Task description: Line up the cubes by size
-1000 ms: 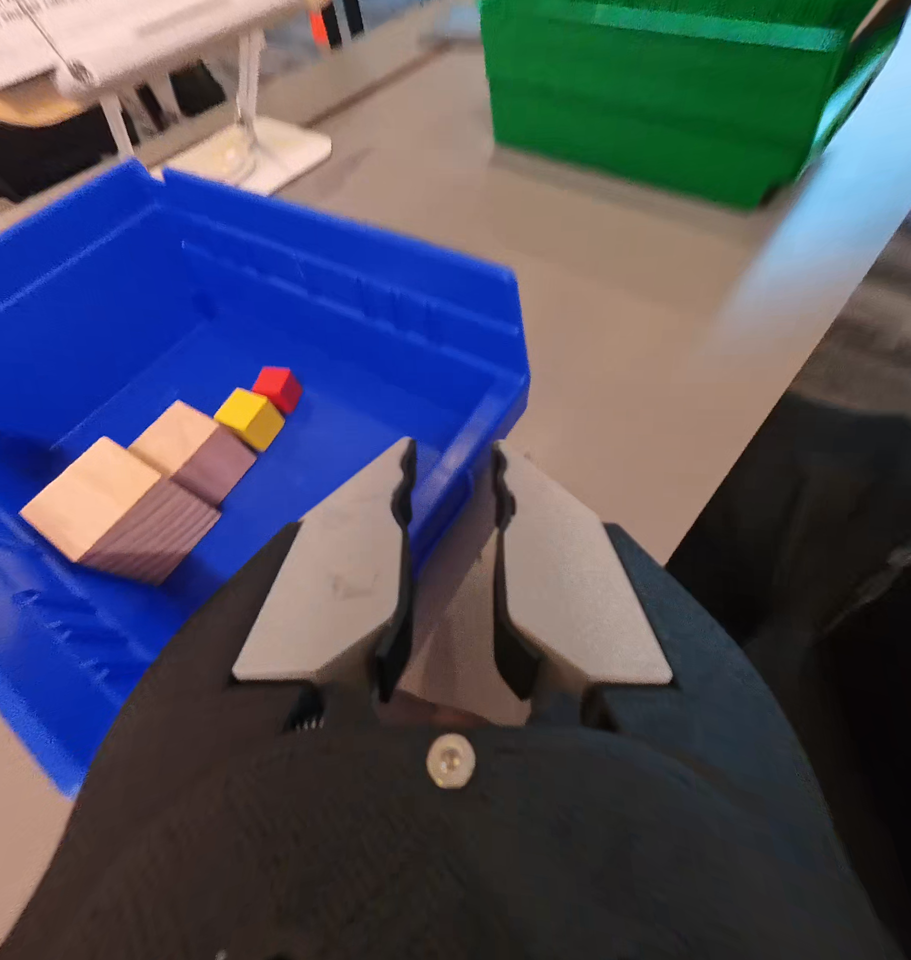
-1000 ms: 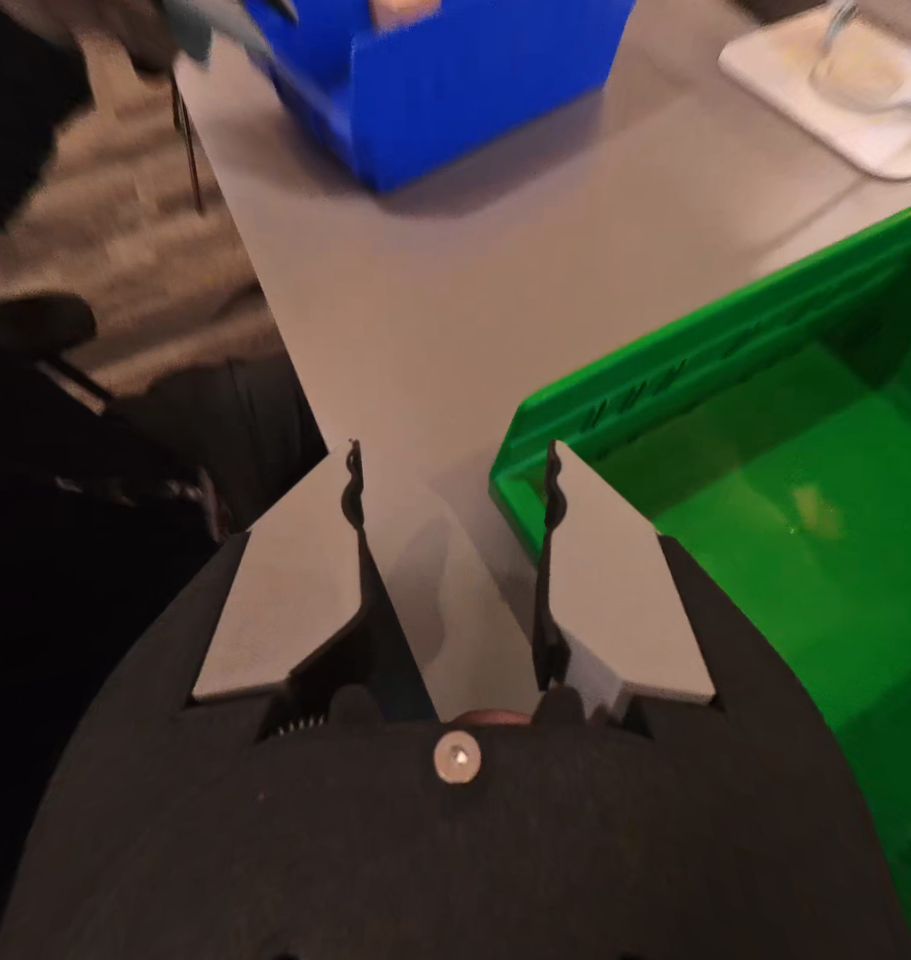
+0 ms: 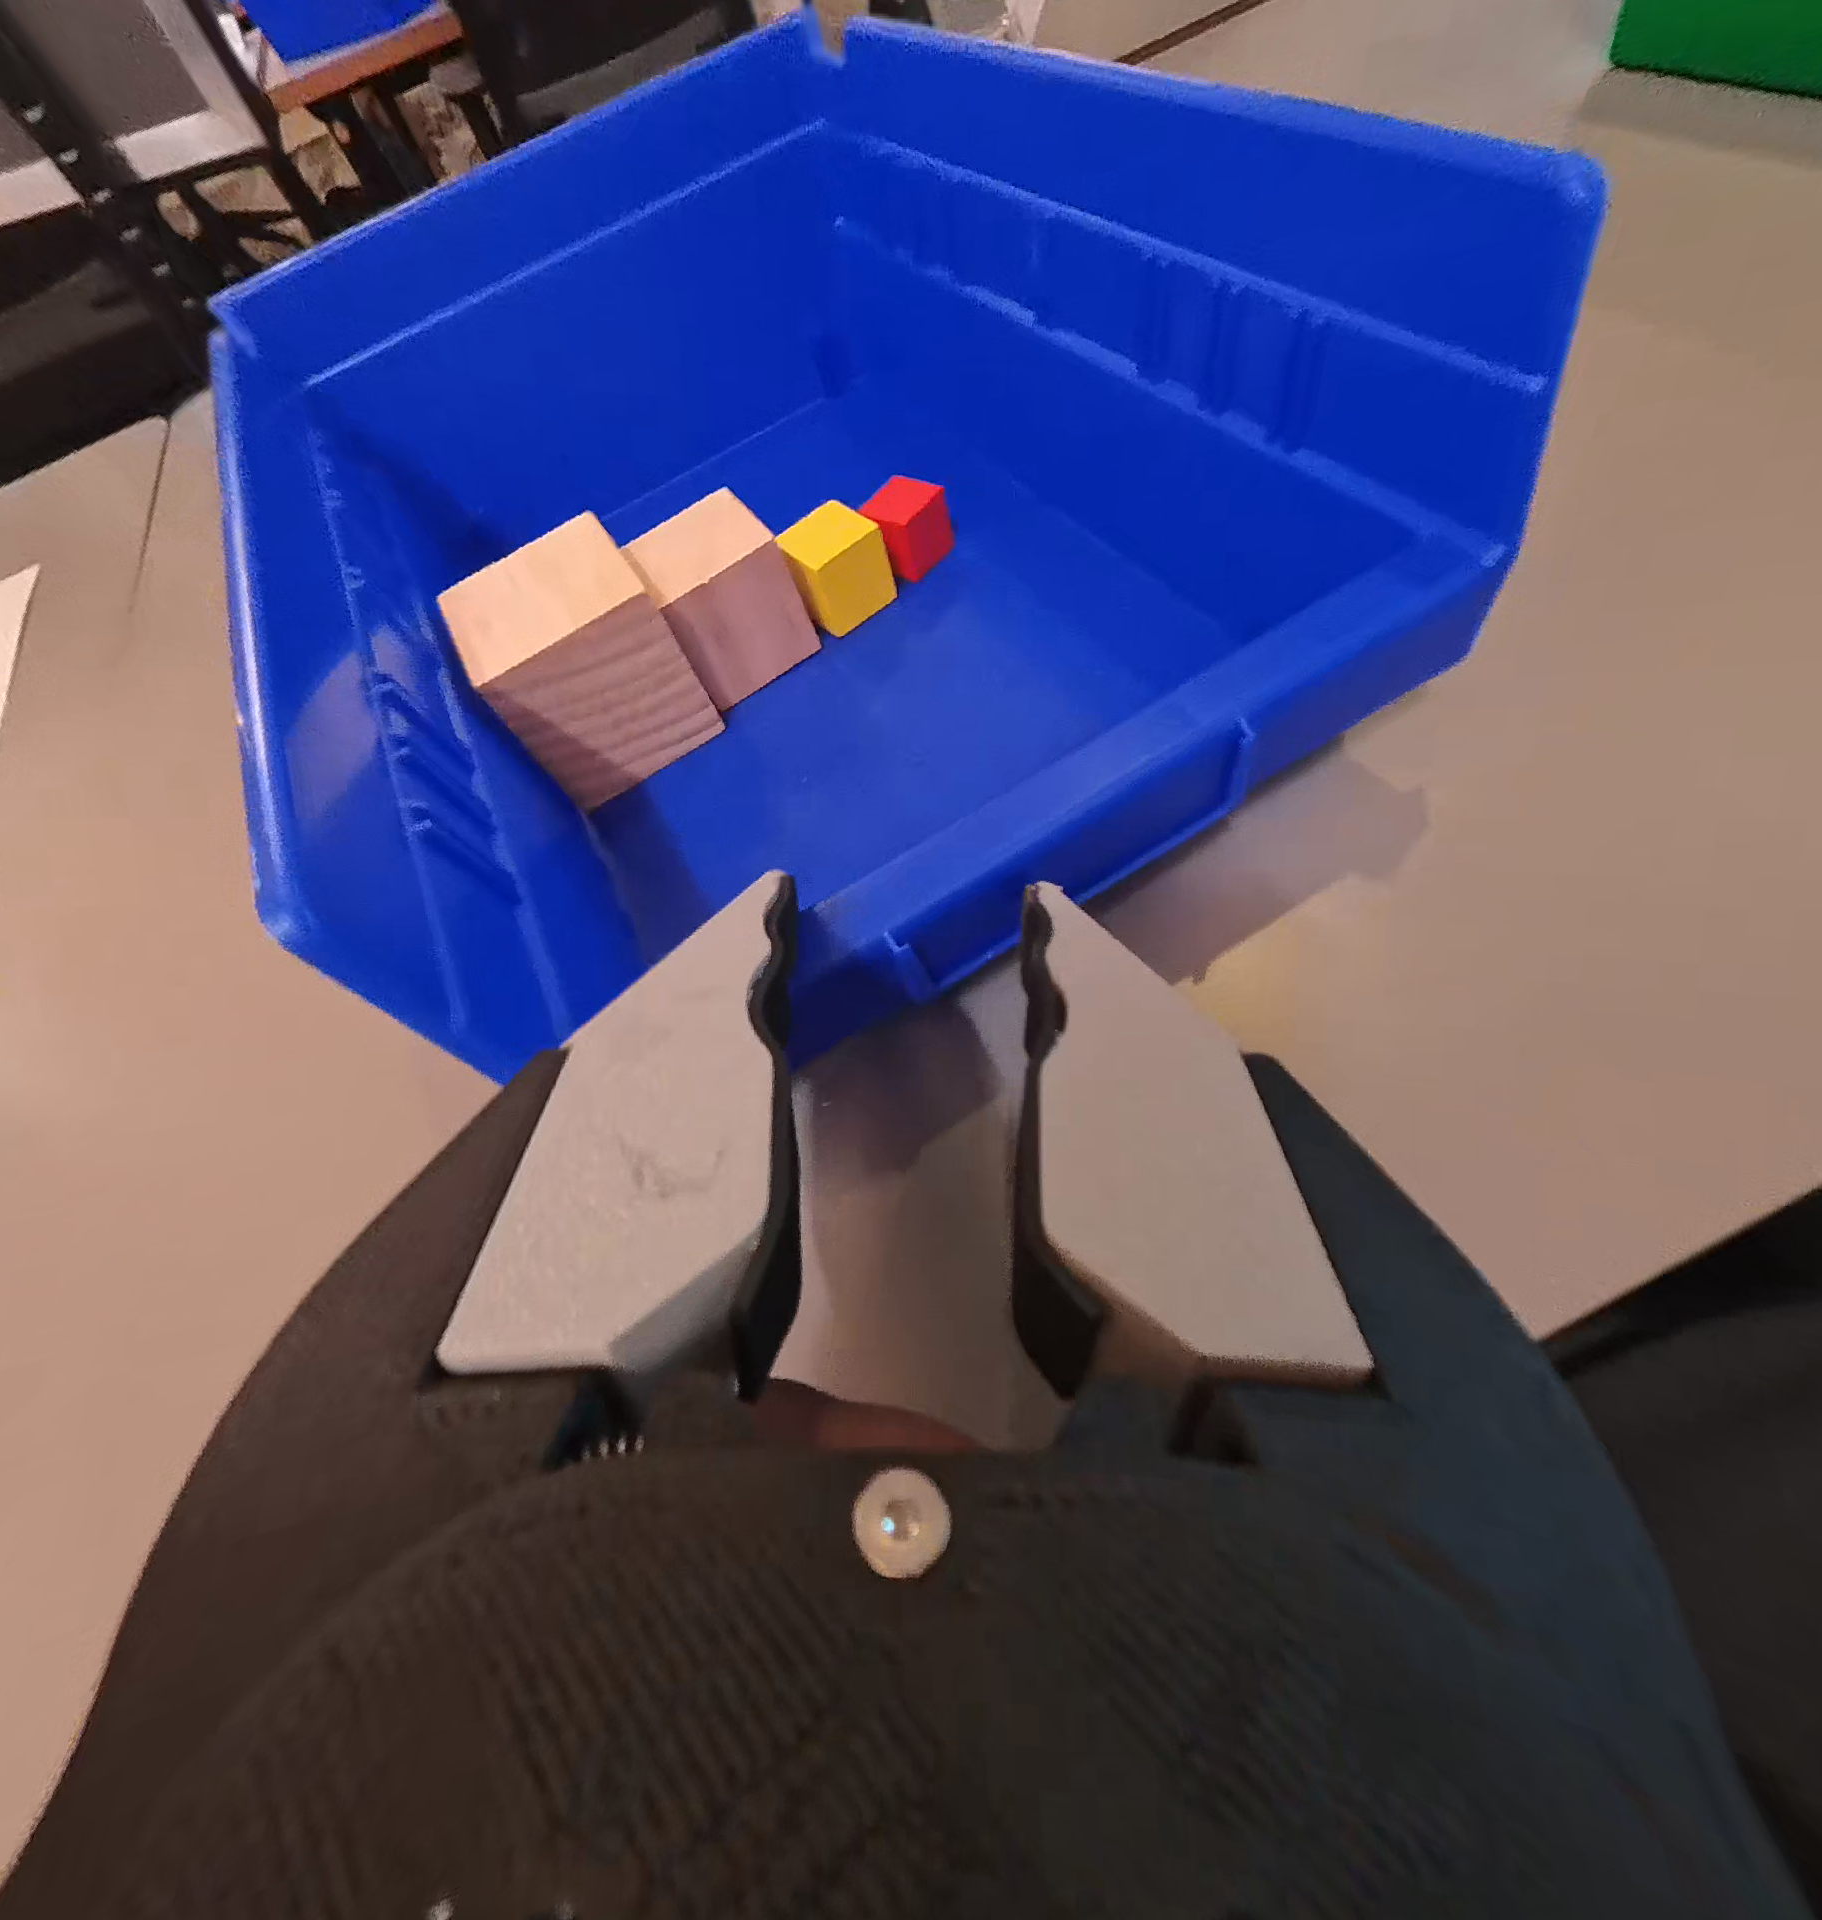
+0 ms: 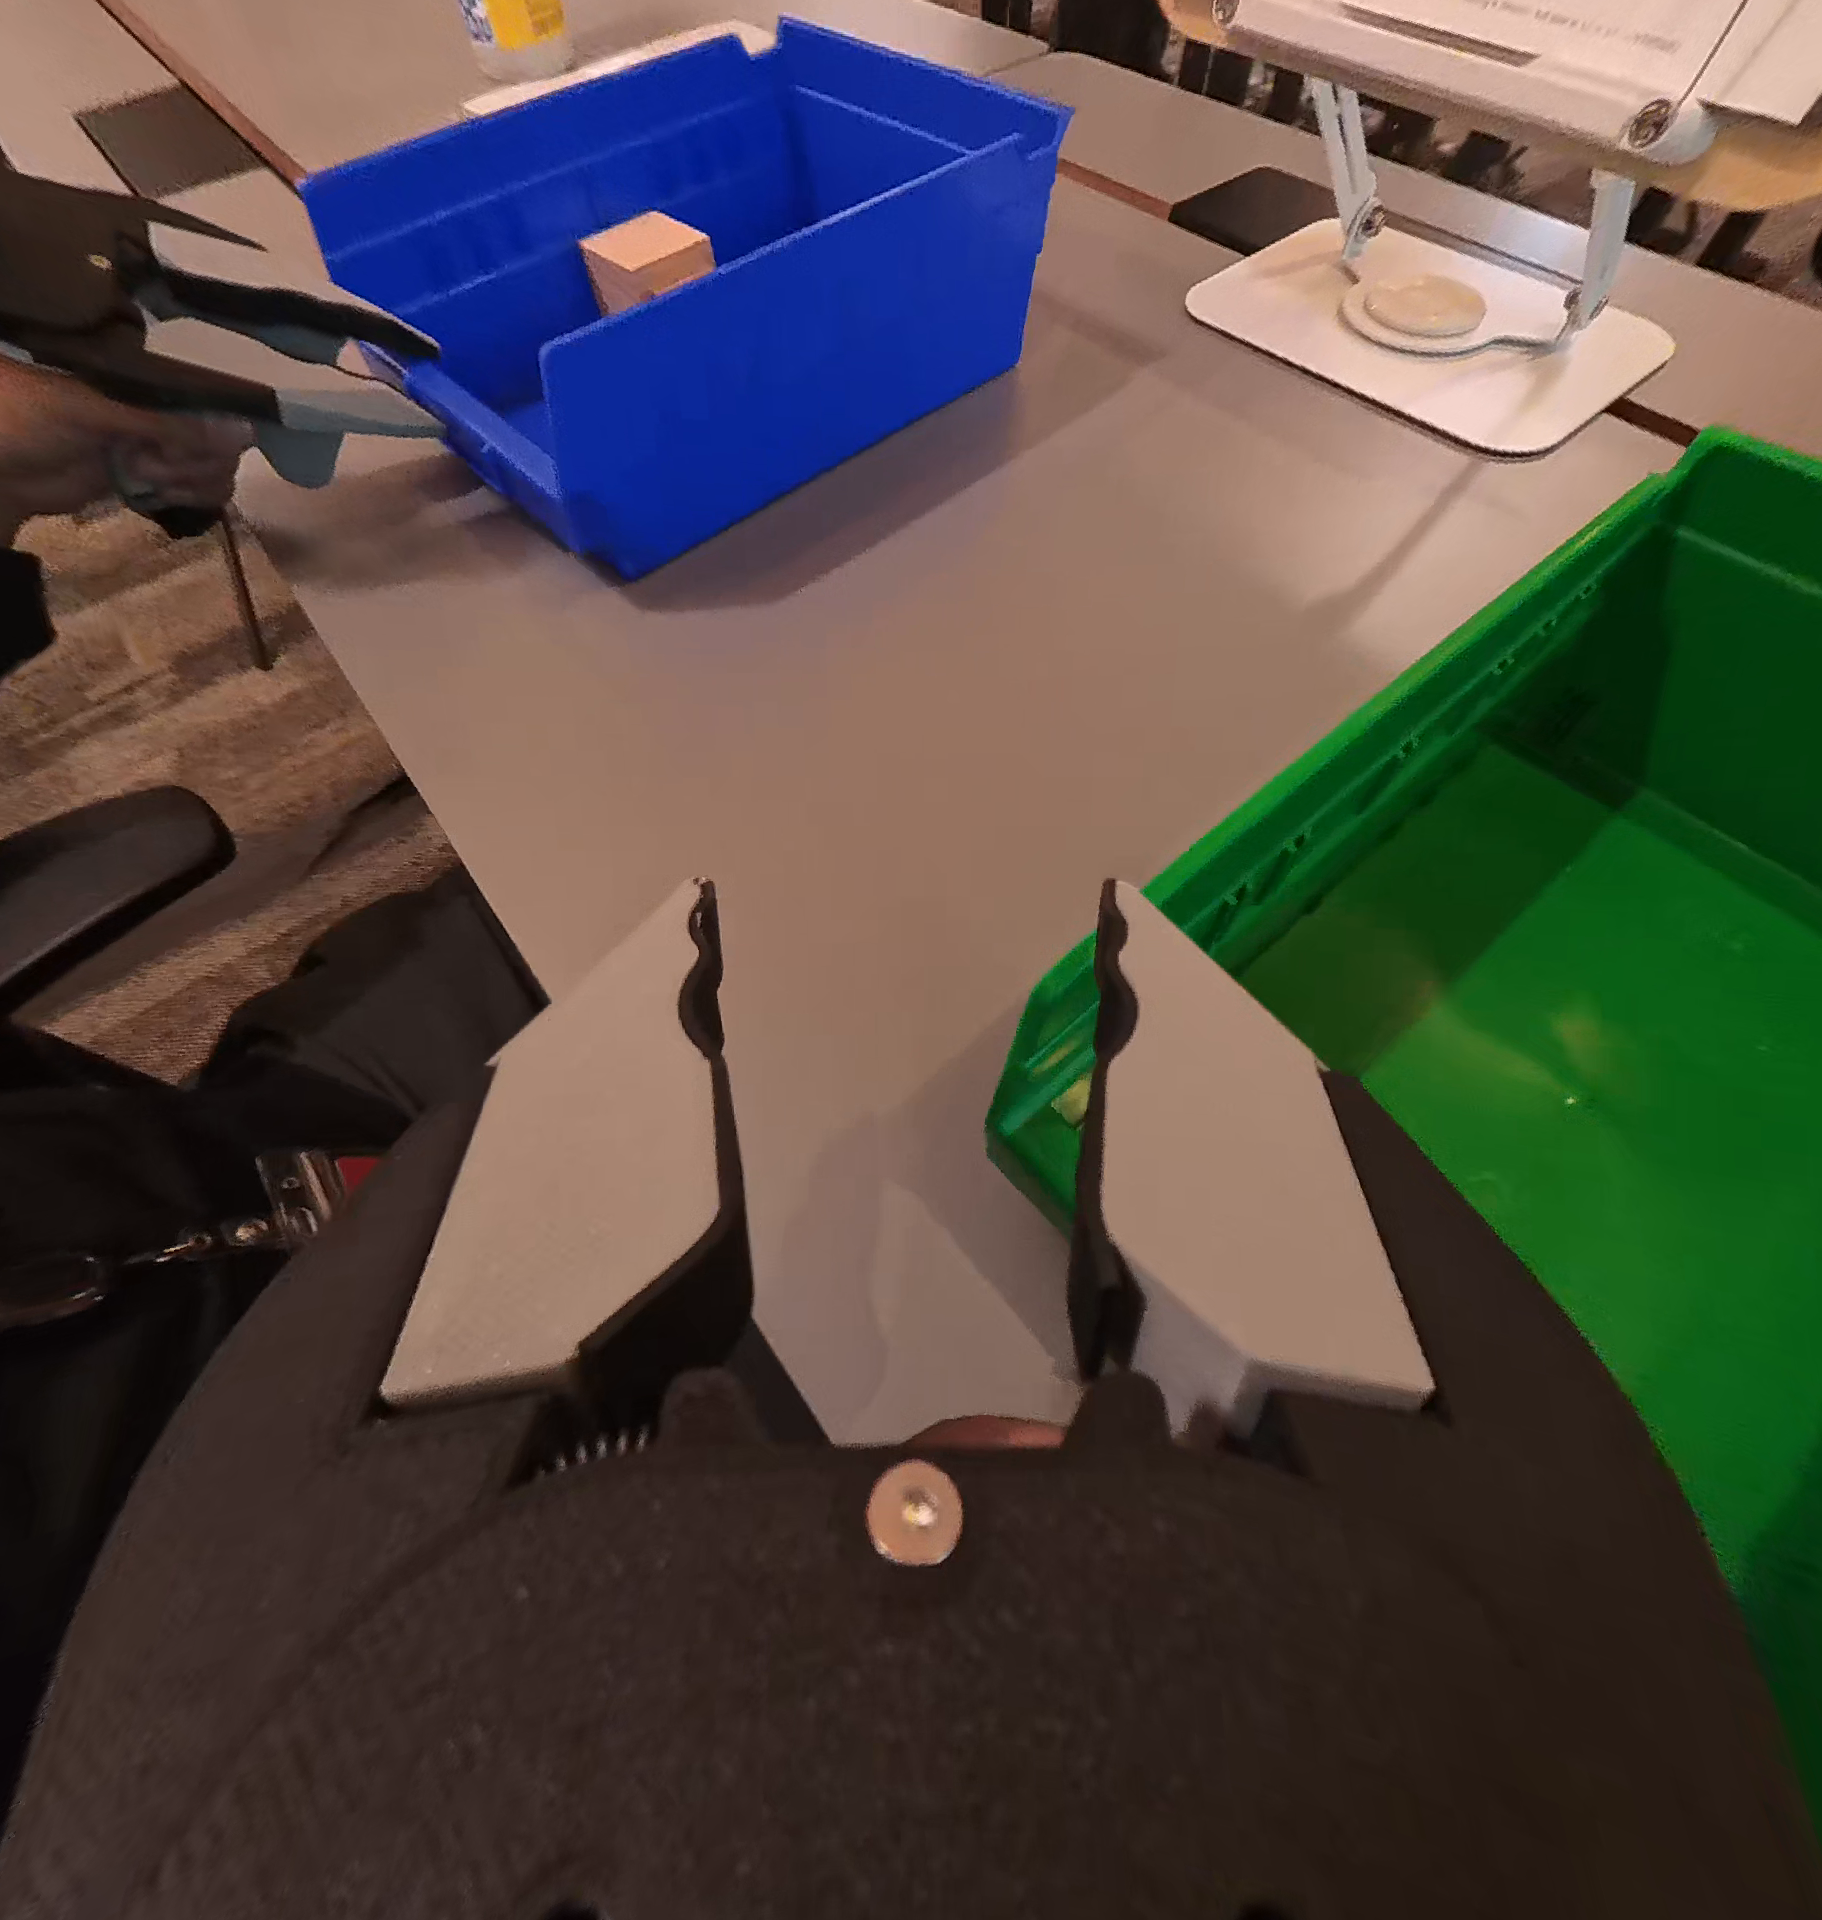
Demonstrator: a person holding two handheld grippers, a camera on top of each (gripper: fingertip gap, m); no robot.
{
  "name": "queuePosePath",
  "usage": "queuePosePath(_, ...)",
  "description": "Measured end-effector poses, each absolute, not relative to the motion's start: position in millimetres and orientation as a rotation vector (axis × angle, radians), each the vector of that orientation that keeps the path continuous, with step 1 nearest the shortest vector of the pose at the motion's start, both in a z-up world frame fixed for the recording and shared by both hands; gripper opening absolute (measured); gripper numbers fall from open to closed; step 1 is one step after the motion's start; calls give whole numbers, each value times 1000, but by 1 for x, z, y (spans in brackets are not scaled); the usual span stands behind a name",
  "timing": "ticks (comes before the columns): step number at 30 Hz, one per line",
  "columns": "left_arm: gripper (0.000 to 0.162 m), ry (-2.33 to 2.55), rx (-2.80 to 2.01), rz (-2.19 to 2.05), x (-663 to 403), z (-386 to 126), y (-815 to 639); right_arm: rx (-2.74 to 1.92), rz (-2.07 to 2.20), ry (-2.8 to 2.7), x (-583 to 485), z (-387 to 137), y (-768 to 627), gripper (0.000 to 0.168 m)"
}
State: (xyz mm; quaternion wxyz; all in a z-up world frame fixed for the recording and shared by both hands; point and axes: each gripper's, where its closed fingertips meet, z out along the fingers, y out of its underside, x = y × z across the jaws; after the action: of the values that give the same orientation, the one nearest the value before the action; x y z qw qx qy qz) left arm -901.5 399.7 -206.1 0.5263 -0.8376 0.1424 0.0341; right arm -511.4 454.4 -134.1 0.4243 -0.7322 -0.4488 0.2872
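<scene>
Four cubes (image 3: 699, 613) lie lined up, largest to smallest, inside blue bin (image 3: 1302, 436), frame centre. Left gripper (image 3: 905, 914) sits below the bin's front lip, part-open, empty. Right gripper (image 4: 905, 904) wide, empty.

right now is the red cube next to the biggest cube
No, the red cube ends the row beside the yellow cube; the biggest cube is at the other end.

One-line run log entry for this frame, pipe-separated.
left tool: open, empty, outside blue bin front | right tool: open, empty, beside green bin | cubes: four in row, large to small
</scene>
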Motion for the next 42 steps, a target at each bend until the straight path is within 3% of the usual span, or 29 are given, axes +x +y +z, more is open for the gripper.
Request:
queuePosePath(7,38,206,-2014,90,-927,-190,389,-1846,643,-1038,-492,-129,473,70)
queuePosePath(11,45,155,-1936,82,-932,-154,388,-1818,613,-958,-484,-115,492,71)
queuePosePath(15,40,409,-1899,24,-908,-114,419,-1764,614,-949,-488,-91,503,74)
queuePosePath(20,69,1052,-2052,-7,-889,-124,456,-1743,642,-999,-504,-75,505,81)
queuePosePath(27,64,1422,-2351,311,-949,-179,503,-1818,357,-836,-455,-87,553,94)
queuePosePath(33,68,1579,-2366,440,-950,-210,510,-1990,479,-902,-435,-123,539,83)
queuePosePath(39,68,1405,-2015,273,-875,-172,483,-2058,366,-1145,-440,-154,510,77)
queuePosePath(42,68,1287,-1952,165,-838,-174,447,-2073,430,-1249,-462,-174,502,56)
